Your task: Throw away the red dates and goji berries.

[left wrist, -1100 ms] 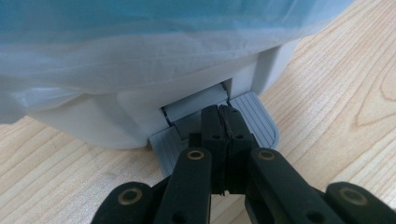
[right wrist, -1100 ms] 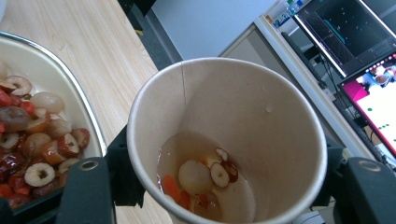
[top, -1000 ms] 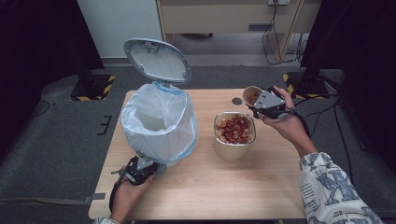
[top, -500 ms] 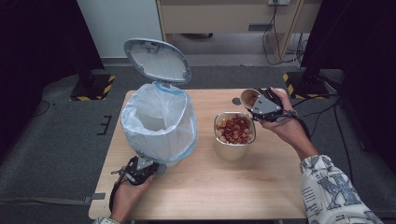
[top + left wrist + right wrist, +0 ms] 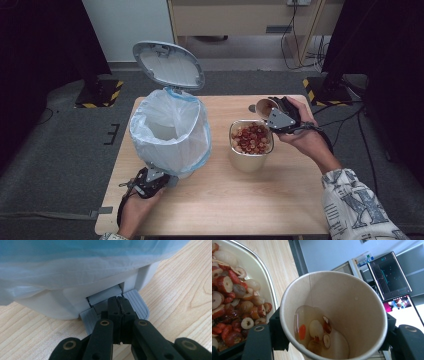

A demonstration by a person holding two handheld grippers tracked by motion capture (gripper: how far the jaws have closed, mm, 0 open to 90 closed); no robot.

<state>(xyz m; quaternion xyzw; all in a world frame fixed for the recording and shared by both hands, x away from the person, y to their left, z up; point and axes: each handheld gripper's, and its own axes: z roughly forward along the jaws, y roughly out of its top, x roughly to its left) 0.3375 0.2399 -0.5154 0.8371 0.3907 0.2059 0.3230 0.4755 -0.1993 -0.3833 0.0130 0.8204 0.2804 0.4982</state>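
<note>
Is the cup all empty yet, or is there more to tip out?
Done: the bin lid is up, with the left gripper shut and pressing the pedal. In hand: the right gripper holds the paper cup tilted near the bowl. Left: a little liquid and fruit pieces remain inside.

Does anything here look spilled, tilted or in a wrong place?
Nothing is spilled. The paper cup in the right gripper is tilted, with liquid and a few fruit pieces pooled inside. The left gripper presses the bin's pedal, so the lid stands open.

Red fruit slices point(image 5: 251, 138), pale-blue bin liner point(image 5: 170, 129)
</note>
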